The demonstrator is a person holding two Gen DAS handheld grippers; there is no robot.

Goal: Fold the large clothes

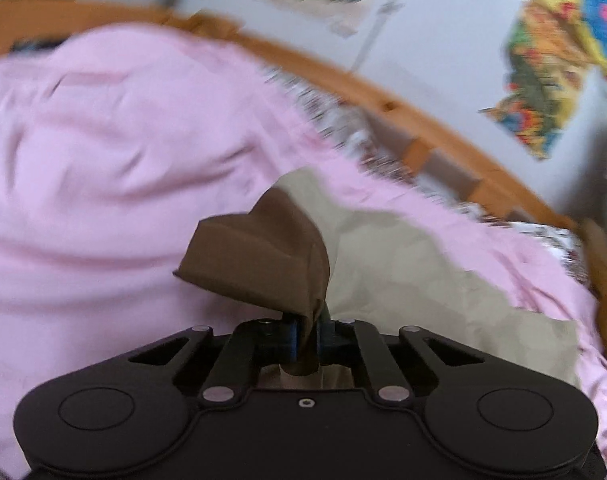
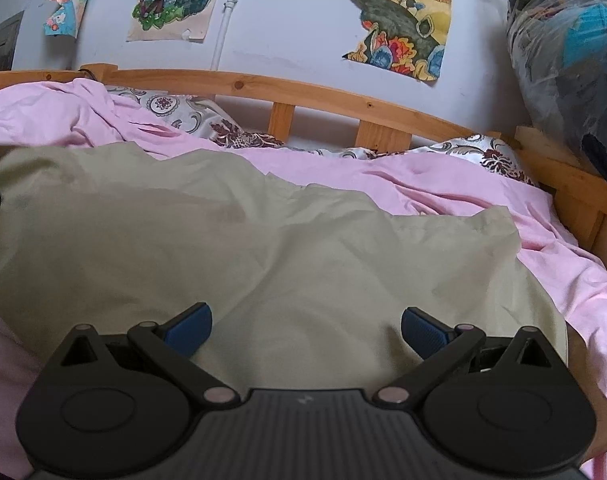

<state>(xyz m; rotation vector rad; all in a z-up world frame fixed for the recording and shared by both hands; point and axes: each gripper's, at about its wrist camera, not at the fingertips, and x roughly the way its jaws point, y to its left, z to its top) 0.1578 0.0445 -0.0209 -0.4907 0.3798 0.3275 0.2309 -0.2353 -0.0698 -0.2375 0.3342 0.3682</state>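
Note:
A large pale olive-beige garment (image 2: 263, 240) lies spread on a pink bedsheet (image 2: 463, 188). My right gripper (image 2: 306, 334) is open, its blue pads (image 2: 191, 326) apart just above the garment's near part, holding nothing. My left gripper (image 1: 307, 338) is shut on a bunched brown fold of cloth (image 1: 259, 256), lifted above the sheet; the pale garment (image 1: 423, 276) lies to its right. The left wrist view is motion-blurred.
A wooden bed rail (image 2: 303, 92) runs along the far side against a pale wall with posters (image 2: 403, 16). Patterned pillows (image 2: 207, 120) lie by the rail. Plastic-wrapped bundles (image 2: 567, 60) are stacked at the right.

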